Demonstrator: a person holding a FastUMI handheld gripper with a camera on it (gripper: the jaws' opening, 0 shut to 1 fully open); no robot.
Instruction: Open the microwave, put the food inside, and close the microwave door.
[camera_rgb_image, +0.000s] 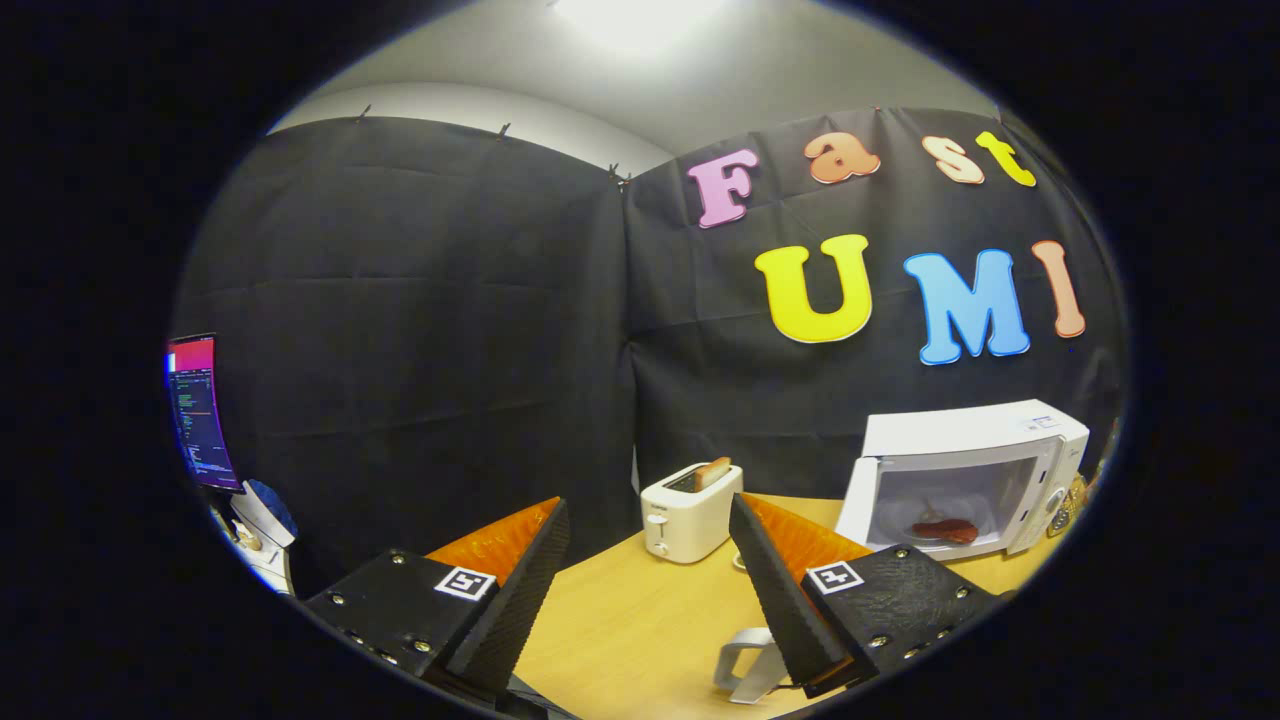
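A wooden table (640, 620) is seen across the lower middle of the frame, from a camera riding on a hand-held gripper (650, 590). Its two fingers rise from the bottom of the frame, spread wide apart, released, with nothing held between them.

At the lower right of the frame, beyond the right finger, a white microwave (975, 470) stands on the table. Its door (858, 500) is swung open to the left. Inside, a reddish-brown piece of food (945, 530) is lying on a pale plate or turntable; it looks flat and irregular, like a slice of meat, though detail is too small to be certain. The food appears to be already inside, so only the door closing seems to be left.

Risks, as judged: the gripper is well away from the door, so a hurried sweep could knock the white toaster (690, 510), which stands between the fingers farther back with a slice of bread (712, 471) in its slot. The light microwave could be shoved along the table if the door is pushed hard. A small white stand (745, 665) beside the right finger could be snagged.
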